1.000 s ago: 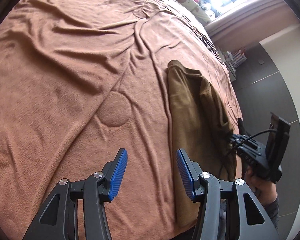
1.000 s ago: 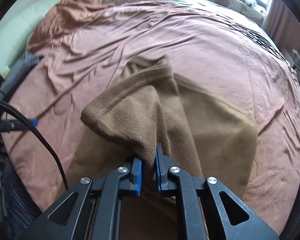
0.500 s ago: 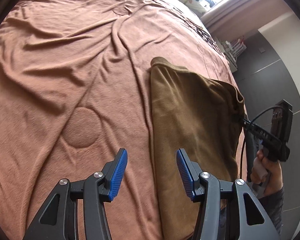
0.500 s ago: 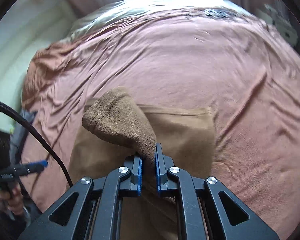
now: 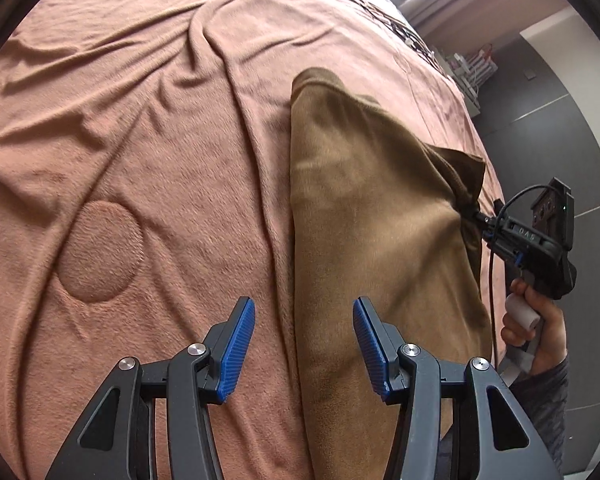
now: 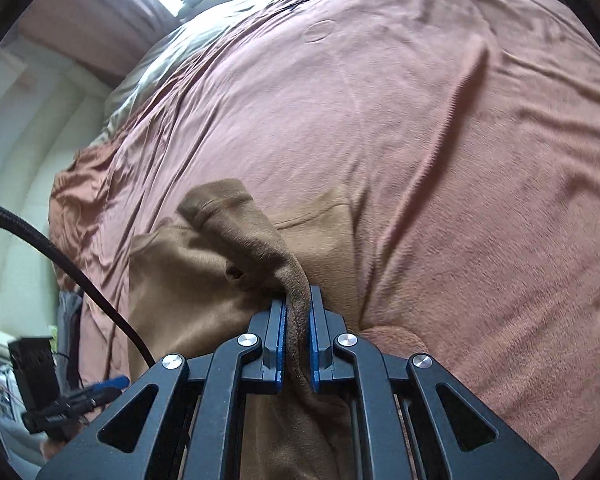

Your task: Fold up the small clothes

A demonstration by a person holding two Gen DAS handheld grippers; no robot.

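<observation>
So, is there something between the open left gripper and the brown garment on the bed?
Nothing visible. The left gripper hangs open above the garment, with only bare blanket beside it. The right gripper is shut on the garment's far edge, off to the side.

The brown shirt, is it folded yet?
Not yet. The brown garment lies on the pink blanket, seemingly doubled lengthwise. The right gripper is pinching one edge and carrying it over. The left gripper hangs open, empty. Laying it flat remains.

A small olive-brown fleece garment [image 5: 364,240] lies lengthwise on a rust-coloured blanket [image 5: 140,140]. One edge is lifted and bunched, draping back over the flat part.
</observation>
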